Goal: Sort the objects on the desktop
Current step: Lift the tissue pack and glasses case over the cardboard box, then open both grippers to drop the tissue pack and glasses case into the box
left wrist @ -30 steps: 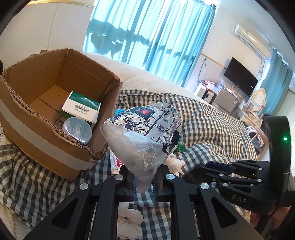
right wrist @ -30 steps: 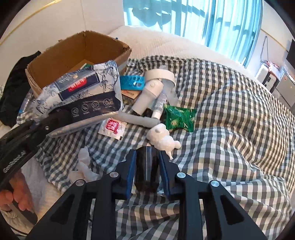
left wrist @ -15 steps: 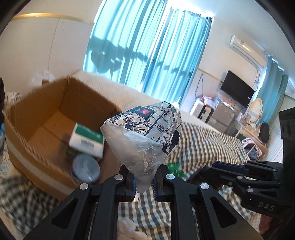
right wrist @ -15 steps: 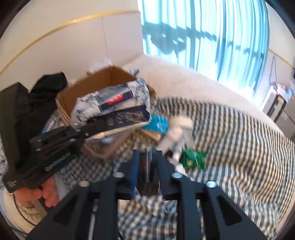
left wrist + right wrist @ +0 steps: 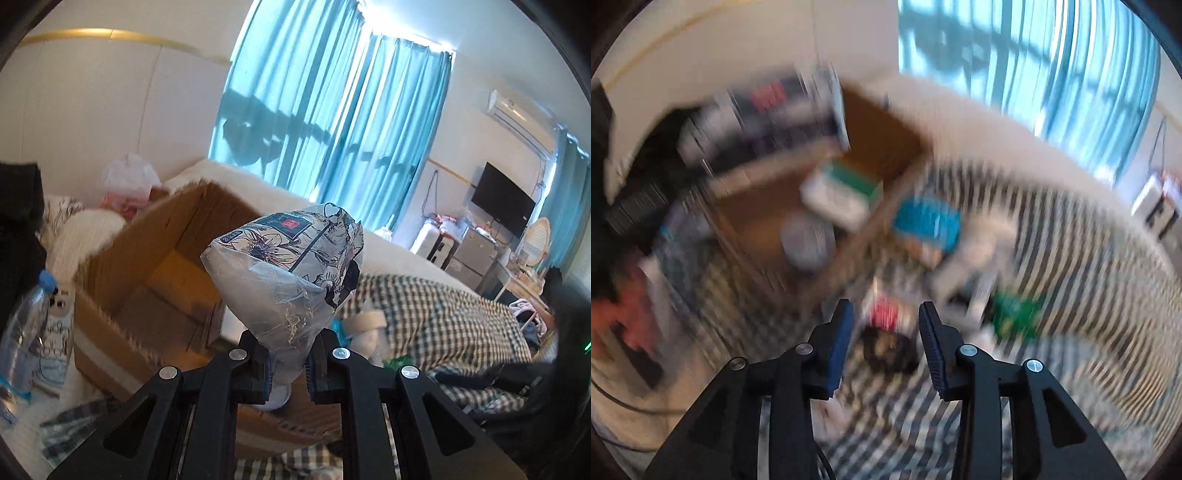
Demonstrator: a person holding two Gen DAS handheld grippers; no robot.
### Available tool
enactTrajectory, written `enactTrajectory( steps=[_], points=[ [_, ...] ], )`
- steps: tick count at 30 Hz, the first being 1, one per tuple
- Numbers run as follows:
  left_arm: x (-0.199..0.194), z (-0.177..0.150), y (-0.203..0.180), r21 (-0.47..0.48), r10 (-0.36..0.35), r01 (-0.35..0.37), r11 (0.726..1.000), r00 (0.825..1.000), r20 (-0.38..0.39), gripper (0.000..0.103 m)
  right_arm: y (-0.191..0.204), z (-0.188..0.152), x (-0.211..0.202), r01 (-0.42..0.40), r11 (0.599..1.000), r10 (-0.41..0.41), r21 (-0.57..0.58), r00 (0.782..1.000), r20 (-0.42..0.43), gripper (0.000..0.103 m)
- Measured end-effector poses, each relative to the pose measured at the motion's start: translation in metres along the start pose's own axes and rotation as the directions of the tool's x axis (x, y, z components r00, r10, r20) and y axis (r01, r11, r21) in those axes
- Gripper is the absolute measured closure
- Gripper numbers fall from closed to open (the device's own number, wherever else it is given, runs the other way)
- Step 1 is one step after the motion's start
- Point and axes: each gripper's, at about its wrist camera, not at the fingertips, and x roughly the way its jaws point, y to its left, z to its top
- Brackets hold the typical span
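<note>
In the left wrist view, the left gripper (image 5: 288, 363) is seen closed on the lower, clear plastic end of a flower-printed packet (image 5: 288, 273). The packet is held upright between the two fingers and widens toward 12 o'clock, with a small red label near its top. Behind the packet, from 9 to 11 o'clock, an open cardboard box (image 5: 147, 295) is seen, with its brown inside walls showing. The packet is held in the air in front of the box opening; whether it is over the box cannot be told. At 9 o'clock, beside the box, a plastic water bottle (image 5: 26, 332) with a blue cap is standing. A checked blanket (image 5: 443, 314) is spread at 3 o'clock, and teal curtains (image 5: 332, 129) are hung at 12 o'clock.

The right wrist view is strongly blurred. The right gripper (image 5: 886, 345) is seen with its fingers wide apart, and nothing is held between them. Just beyond the fingertips a dark object (image 5: 890, 349) is lying on the checked blanket (image 5: 1089, 295); what it is cannot be told. At 11 o'clock the cardboard box (image 5: 886, 133) is seen, with a green and white carton (image 5: 842, 192) and a round grey lid (image 5: 807, 243) inside it. A green packet (image 5: 1015, 310) is lying at 3 o'clock of the fingers.
</note>
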Motion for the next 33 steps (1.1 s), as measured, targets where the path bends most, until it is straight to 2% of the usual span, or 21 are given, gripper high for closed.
enactTrajectory(
  steps=[1, 3, 5, 7, 10, 12, 13, 15, 19, 24, 28, 33],
  points=[
    [0.003, -0.005, 0.002, -0.004, 0.0, 0.0, 1.0, 1.0, -0.012, 0.09, 0.001, -0.007, 0.013, 0.003, 1.0, -0.003, -0.01, 0.999, -0.035, 0.064],
    [0.01, -0.011, 0.0, 0.0, -0.007, 0.007, 1.0, 0.999, -0.038, 0.09, 0.007, -0.015, 0.038, 0.015, 0.997, -0.021, -0.069, 0.996, -0.084, 0.052],
    [0.017, -0.013, 0.002, 0.007, 0.005, -0.005, 1.0, 0.999, -0.045, 0.09, 0.012, -0.017, 0.05, 0.033, 0.993, -0.042, -0.117, 0.996, -0.081, 0.038],
    [0.02, -0.014, 0.005, 0.001, 0.007, -0.007, 1.0, 0.999, -0.05, 0.09, 0.011, -0.017, 0.062, 0.036, 0.991, -0.047, -0.13, 0.996, -0.081, 0.034],
    [0.025, -0.016, 0.009, -0.009, 0.023, -0.023, 1.0, 0.998, -0.057, 0.09, 0.008, -0.018, 0.082, 0.023, 0.993, -0.035, -0.117, 0.994, -0.106, 0.034],
    [0.025, -0.019, 0.009, -0.002, 0.03, -0.03, 1.0, 0.998, -0.05, 0.09, 0.005, -0.019, 0.088, 0.031, 0.994, -0.043, -0.101, 0.992, -0.122, 0.038],
    [0.025, -0.019, 0.008, 0.004, 0.031, -0.031, 1.0, 0.998, -0.047, 0.09, 0.003, -0.021, 0.09, 0.04, 0.995, -0.051, -0.089, 0.991, -0.125, 0.057],
    [0.025, -0.02, 0.007, 0.011, 0.03, -0.029, 1.0, 0.998, -0.05, 0.09, -0.002, -0.024, 0.088, 0.062, 0.997, -0.067, -0.048, 0.99, -0.126, 0.06],
    [0.024, -0.02, 0.008, 0.012, 0.03, -0.029, 0.999, 0.998, -0.047, 0.09, 0.001, -0.024, 0.07, 0.091, 0.995, -0.095, -0.048, 0.992, -0.084, 0.069],
    [0.019, -0.014, 0.009, 0.01, 0.028, -0.027, 1.0, 0.999, -0.029, 0.09, 0.009, -0.012, 0.024, 0.087, 0.996, -0.086, -0.032, 0.996, 0.031, 0.072],
    [0.013, -0.007, 0.013, 0.012, 0.038, -0.038, 0.999, 0.999, -0.004, 0.09, 0.015, 0.009, -0.02, 0.077, 0.997, -0.075, -0.005, 0.983, 0.167, 0.074],
    [0.015, 0.003, 0.022, 0.0, 0.074, -0.074, 0.997, 0.997, 0.007, 0.09, 0.025, 0.051, -0.05, -0.035, 0.999, 0.03, 0.013, 0.963, 0.269, 0.074]
  ],
)
